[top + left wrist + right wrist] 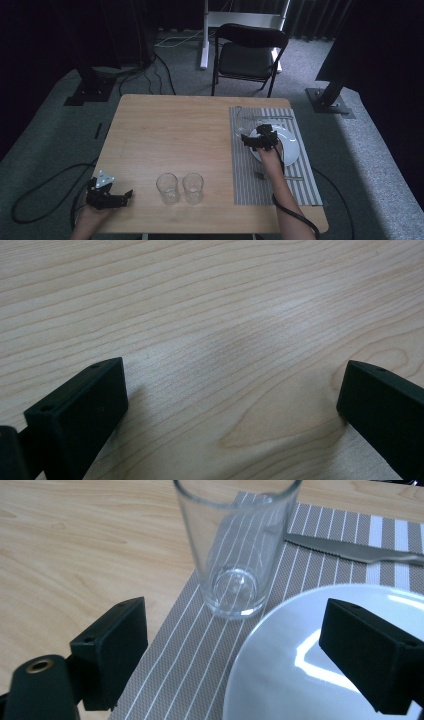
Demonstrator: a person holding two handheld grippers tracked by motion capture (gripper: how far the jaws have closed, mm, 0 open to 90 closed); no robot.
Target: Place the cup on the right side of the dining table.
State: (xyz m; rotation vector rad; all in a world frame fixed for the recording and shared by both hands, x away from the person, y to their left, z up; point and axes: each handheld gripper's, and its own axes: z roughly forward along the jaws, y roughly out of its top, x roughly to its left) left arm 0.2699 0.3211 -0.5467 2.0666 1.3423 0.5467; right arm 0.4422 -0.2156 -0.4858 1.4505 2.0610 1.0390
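**Claws apart at opposite ends of the worktop**

Forearms enter from the near edge of the light wooden worktop. The left hand rests at the near left corner, holding the left claw low over bare wood, its tips pointing right. In the left gripper view its two black jaws stand wide apart with nothing between them but wood grain.

The right forearm stretches forward along the grey striped placemat on the right side of the worktop, with the right hand just behind the right claw. That claw hovers over the left part of the round white plate and points toward the far left. In the right gripper view the right claw is spread open and holds nothing: one jaw hangs over the placemat, the other over the plate.

Just beyond those jaws a clear, empty drinking glass stands upright on the placemat, close to the plate's rim and not between the jaws. A silver knife lies flat on the placemat beyond the plate.

Two more clear tumblers stand side by side near the worktop's near edge, between the two hands and well apart from both claws. A black folding chair stands on the floor beyond the far edge.
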